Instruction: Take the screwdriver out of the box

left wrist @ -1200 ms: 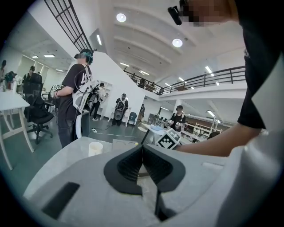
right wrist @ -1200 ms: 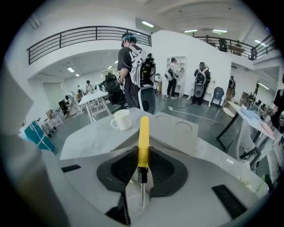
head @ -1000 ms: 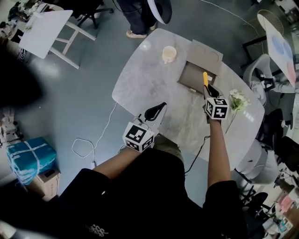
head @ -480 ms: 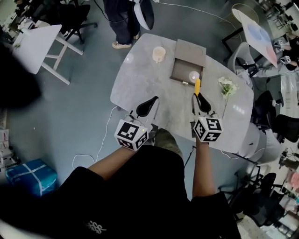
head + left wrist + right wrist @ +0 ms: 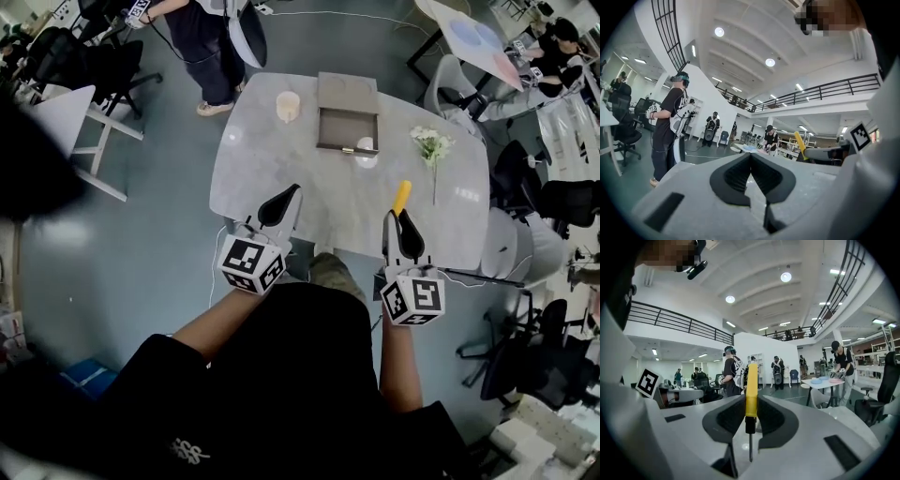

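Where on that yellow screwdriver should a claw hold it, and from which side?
On the thick yellow handle of the screwdriver, near its black collar, pinched on opposite sides, coming from the thin shaft end. The handle is wide and straight; the shaft is slim. The right claw grips it so.

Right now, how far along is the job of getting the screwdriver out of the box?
Mostly done. The screwdriver is out of the open box, which sits at the far side of the table. In hand: the right gripper clamps it by its yellow handle, close to the near edge. The left gripper is shut and empty. Left: probably just setting it down.
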Demonstrator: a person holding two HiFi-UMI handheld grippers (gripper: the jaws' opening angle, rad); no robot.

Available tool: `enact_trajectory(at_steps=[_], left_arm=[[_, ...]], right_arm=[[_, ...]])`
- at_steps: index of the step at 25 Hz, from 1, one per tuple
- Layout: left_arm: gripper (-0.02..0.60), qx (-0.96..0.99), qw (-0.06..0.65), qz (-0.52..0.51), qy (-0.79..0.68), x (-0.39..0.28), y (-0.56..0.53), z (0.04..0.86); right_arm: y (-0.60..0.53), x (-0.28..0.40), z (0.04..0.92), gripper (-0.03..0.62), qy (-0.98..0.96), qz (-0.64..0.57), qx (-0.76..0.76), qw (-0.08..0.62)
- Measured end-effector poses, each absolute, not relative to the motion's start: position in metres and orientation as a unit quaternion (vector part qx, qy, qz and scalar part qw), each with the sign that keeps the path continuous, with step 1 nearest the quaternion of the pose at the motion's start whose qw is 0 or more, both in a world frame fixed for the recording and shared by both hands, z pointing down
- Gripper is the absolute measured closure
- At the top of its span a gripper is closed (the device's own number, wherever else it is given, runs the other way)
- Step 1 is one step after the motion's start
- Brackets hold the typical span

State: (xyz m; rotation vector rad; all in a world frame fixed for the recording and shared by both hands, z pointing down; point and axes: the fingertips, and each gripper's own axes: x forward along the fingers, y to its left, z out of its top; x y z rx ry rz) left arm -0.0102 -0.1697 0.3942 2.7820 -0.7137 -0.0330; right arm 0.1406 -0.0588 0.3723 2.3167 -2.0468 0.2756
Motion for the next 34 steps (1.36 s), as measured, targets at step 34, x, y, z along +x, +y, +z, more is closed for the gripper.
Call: enact_trajectory(at_steps=[34], left_arm=[[0.566,0.962,0.115,0.004,-0.249,0.012,-0.162,0.404]], right_arm=[[-0.049,0.170,0.389,0.519,-0.641,0.072,0.763,0.029]])
